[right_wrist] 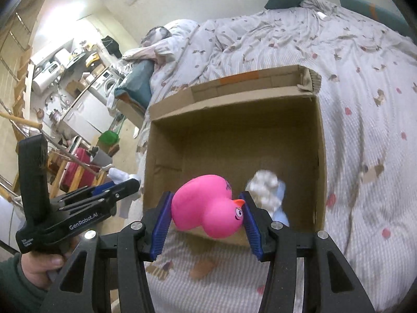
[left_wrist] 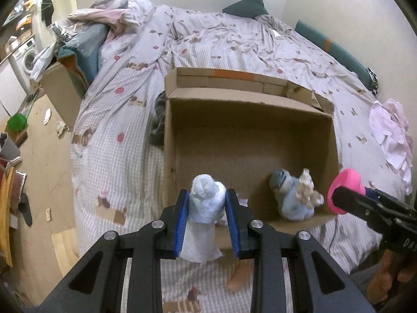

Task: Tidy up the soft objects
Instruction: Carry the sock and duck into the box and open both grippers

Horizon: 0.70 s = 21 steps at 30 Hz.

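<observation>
An open cardboard box (left_wrist: 260, 109) (right_wrist: 234, 120) sits on the bed. My left gripper (left_wrist: 207, 208) is shut on a rolled pale-blue and white cloth (left_wrist: 206, 203), held above the box's near left edge. My right gripper (right_wrist: 206, 214) is shut on a pink rubber duck (right_wrist: 208, 208), held above the box's near edge; the duck also shows in the left wrist view (left_wrist: 345, 193). A blue and white soft toy (left_wrist: 294, 195) (right_wrist: 268, 190) lies in the box's near right corner.
The bed has a patterned grey duvet (left_wrist: 117, 109). A pink-white garment (left_wrist: 391, 135) lies at its right. A dark cloth (left_wrist: 157, 122) lies left of the box. A second cardboard box (left_wrist: 62, 88) stands by the bed's left. Cluttered floor and a washing machine (left_wrist: 26, 60) are far left.
</observation>
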Tool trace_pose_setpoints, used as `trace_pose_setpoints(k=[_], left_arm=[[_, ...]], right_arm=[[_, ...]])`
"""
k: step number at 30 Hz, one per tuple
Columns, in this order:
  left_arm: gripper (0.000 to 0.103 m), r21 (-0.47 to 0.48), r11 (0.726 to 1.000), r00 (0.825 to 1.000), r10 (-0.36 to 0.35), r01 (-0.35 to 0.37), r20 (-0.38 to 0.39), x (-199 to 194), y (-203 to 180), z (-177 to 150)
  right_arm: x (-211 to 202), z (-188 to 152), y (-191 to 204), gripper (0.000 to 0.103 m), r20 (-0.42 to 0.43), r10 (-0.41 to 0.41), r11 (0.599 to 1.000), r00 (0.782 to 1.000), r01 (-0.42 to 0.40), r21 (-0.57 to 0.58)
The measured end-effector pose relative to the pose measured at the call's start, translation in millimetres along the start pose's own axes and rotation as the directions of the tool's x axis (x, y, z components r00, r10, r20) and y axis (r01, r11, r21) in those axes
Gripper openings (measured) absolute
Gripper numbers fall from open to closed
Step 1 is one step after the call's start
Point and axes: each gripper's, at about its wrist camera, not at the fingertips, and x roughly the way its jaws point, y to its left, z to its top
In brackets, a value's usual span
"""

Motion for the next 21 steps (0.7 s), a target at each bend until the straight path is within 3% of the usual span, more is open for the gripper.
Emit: trace_pose_setpoints(k=[4, 8, 13, 21], left_arm=[[0.026, 0.031, 1.0, 1.0, -0.003, 0.003, 0.018, 21, -7, 4], [0.026, -0.001, 1.0, 1.0, -0.023, 0.023, -0.019, 46, -4, -2], [0.026, 0.012, 1.0, 0.999, -0.012, 0.012, -0.033, 64, 3, -7], [0.026, -0.014, 0.996, 0.991, -0.089, 0.088, -0.101, 81, 2, -12]], right_arm=[[16, 1, -17, 0.054, 0.012, 0.001, 1.0, 1.0, -0.001, 0.027], [38, -1, -41, 0.054, -0.028, 0.013, 0.991, 1.0, -0.009, 0.133], [44, 3, -54, 0.054, -0.034, 0.019, 0.986, 0.999, -0.013, 0.168], [51, 2, -63, 0.054, -0.065, 0.043, 0.978, 0.997, -0.029, 0.207]])
